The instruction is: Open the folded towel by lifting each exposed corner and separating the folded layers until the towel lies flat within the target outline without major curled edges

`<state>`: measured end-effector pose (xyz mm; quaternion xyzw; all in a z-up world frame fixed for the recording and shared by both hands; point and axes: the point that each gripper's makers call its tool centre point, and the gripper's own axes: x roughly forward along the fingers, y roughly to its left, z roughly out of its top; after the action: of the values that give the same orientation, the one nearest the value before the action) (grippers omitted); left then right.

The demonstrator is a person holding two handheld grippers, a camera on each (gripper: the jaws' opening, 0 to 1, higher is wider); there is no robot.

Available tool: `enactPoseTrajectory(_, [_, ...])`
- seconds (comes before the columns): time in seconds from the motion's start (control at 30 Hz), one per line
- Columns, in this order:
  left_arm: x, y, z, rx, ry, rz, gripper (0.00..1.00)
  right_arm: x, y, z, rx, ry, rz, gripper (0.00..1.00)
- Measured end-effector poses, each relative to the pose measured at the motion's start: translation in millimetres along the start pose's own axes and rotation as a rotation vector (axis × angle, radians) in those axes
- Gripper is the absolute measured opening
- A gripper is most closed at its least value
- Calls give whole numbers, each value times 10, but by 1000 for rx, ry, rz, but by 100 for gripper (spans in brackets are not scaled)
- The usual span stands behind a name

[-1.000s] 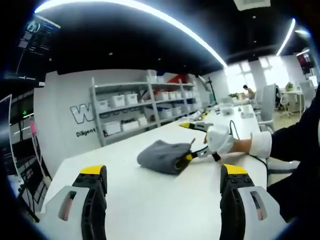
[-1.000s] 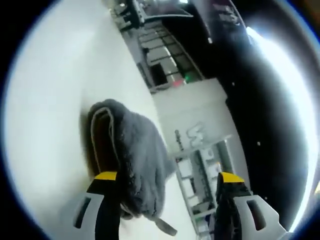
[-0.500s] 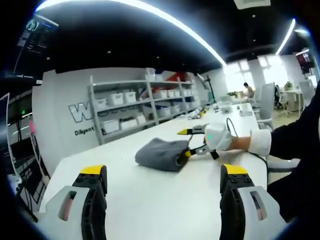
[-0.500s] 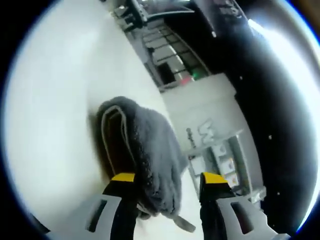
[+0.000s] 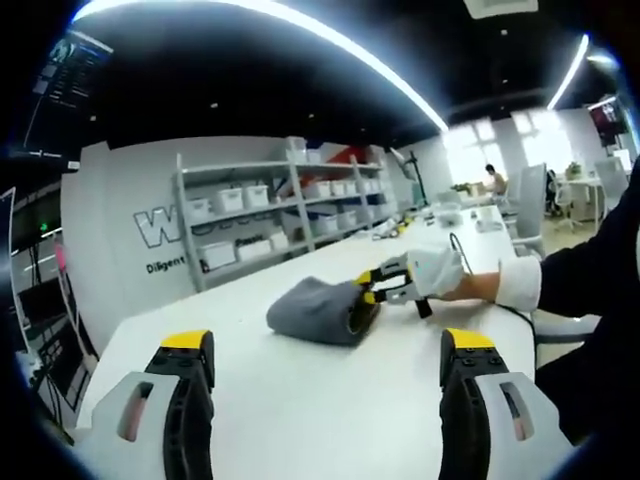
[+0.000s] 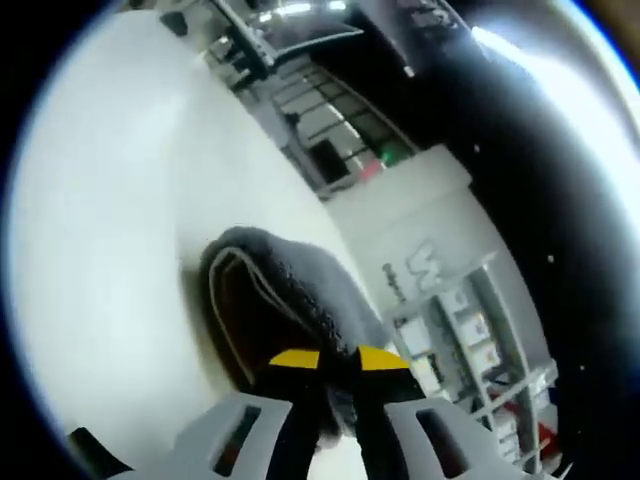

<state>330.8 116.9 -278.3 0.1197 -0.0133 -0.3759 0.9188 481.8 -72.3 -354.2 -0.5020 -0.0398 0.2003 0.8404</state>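
A folded grey towel lies on the white table, ahead of my left gripper, which stands open well short of it with nothing between its jaws. From the right, my right gripper, held by a white-gloved hand, has its yellow-tipped jaws shut on the towel's near edge. In the right gripper view the grey towel shows its folded layers, and my right gripper pinches a layer of it. The view is rolled, with the table on the left.
Grey shelving with white bins stands beyond the table's far edge. A dark-sleeved arm reaches in from the right. Chairs and desks stand by the bright windows. Bare tabletop lies between my left gripper and the towel.
My right gripper's jaws have gone from wide open to shut on the towel's edge. The left gripper has stayed open and nearly still.
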Motion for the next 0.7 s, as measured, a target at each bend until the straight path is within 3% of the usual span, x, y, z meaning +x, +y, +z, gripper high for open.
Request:
enactPoseTrajectory(0.2, [14,-2,-5,7,0,4,91,-23,-2,77,1,-18,-11,3])
enactPoseTrajectory(0.47, [57,-82,103,7,-68,-9,94,-82,-2,252,40,-65,-21,3])
enactPoseTrajectory(0.7, [128,-59,89,-23,-84,-9,97,-57,-18,264,53,-66,-35,3])
